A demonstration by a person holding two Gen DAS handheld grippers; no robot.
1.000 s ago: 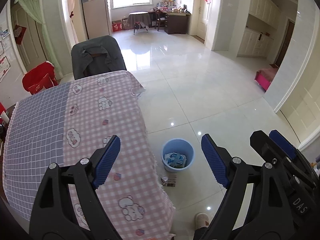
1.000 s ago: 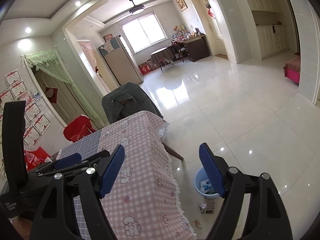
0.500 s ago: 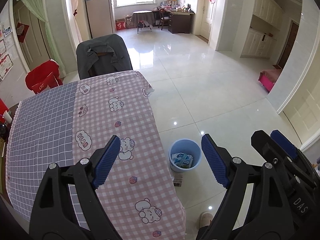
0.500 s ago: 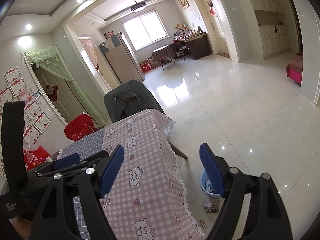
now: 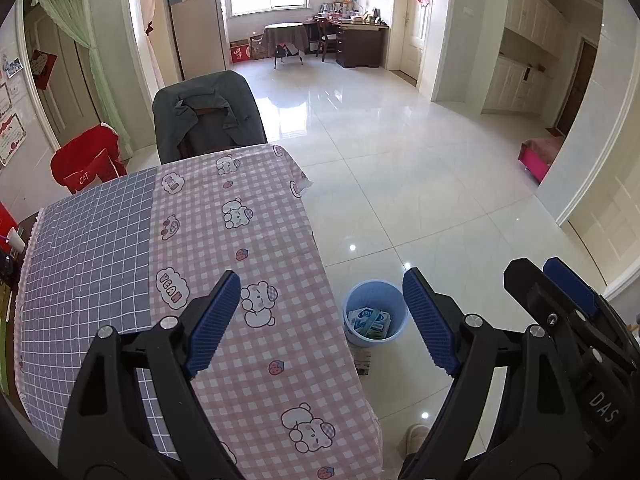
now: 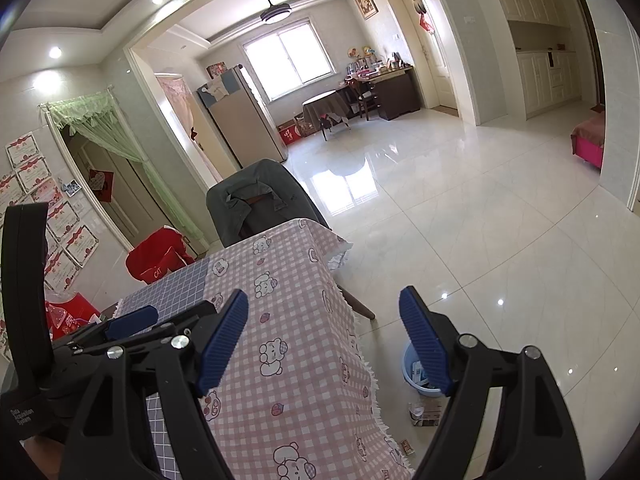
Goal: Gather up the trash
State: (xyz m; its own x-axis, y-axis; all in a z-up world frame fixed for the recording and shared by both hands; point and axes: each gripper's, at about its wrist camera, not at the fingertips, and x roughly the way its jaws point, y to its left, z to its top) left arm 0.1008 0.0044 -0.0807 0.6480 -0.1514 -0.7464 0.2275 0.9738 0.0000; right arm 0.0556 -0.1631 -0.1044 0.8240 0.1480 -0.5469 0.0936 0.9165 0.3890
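A light blue trash bin [image 5: 374,314] stands on the tiled floor beside the table, with blue-and-white wrappers inside; it also shows in the right wrist view [image 6: 418,372], partly behind a finger. A crumpled carton [image 6: 425,412] lies on the floor in front of the bin, and a small scrap [image 6: 407,447] lies nearer the cloth's fringe. The carton's edge shows in the left wrist view [image 5: 363,363]. My left gripper [image 5: 320,320] is open and empty, held above the table's edge. My right gripper [image 6: 322,340] is open and empty, higher up, to the left gripper's right.
The table carries a pink and blue checked cloth [image 5: 192,264]. A chair draped with a grey jacket [image 5: 208,116] stands at its far end. A red bag [image 5: 86,166] sits at the left. A slippered foot [image 5: 414,436] shows below. Glossy tiled floor [image 5: 420,184] stretches to the right.
Both grippers have drifted left and back over the table, so the cloth and bin have shifted right in the views. Both jaws stay open and empty.
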